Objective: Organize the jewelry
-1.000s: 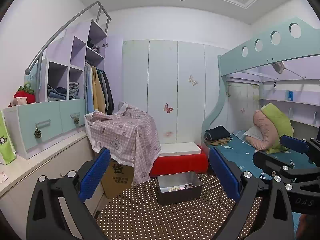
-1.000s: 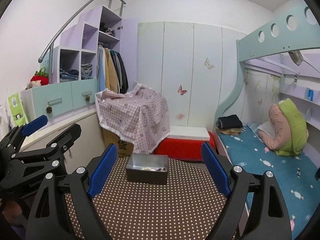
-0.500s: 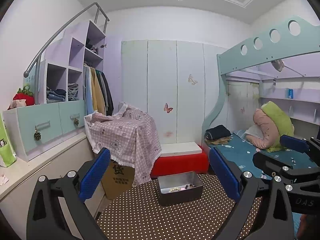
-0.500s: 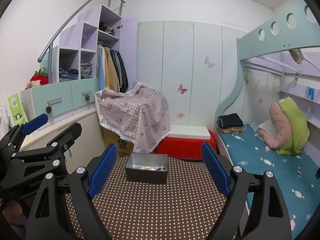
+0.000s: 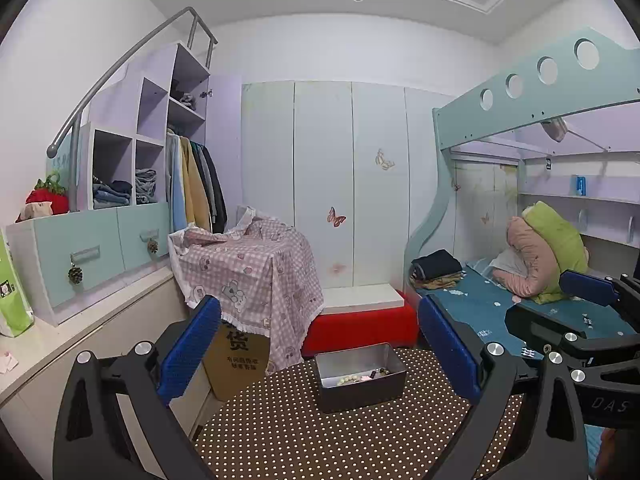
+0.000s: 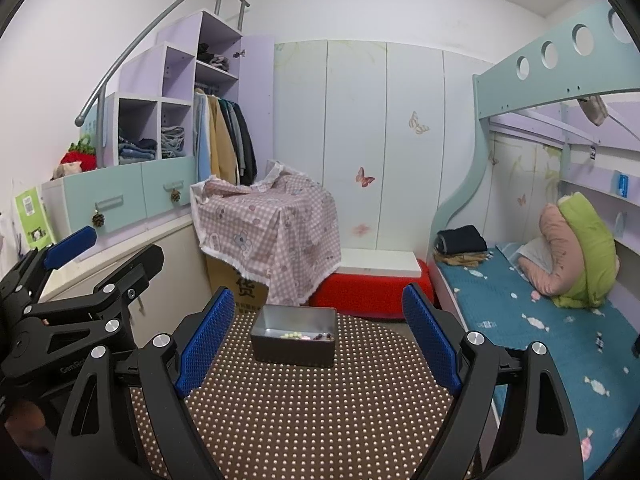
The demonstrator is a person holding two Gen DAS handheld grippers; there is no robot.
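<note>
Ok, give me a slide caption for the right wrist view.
Open right hand-held gripper faces a grey metal tray of jewelry on a dotted brown mat, nothing grasped.

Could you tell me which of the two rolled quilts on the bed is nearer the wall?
The green quilt; it lies against the wall shelf, while the pink quilt curls in front of it, toward the room.

Jewelry in a metal tin

The open grey tin (image 5: 360, 376) sits upright on the dotted mat (image 5: 320, 436), near its far edge; pale beads (image 5: 347, 380) and dark beads (image 5: 380, 372) lie inside.
</note>
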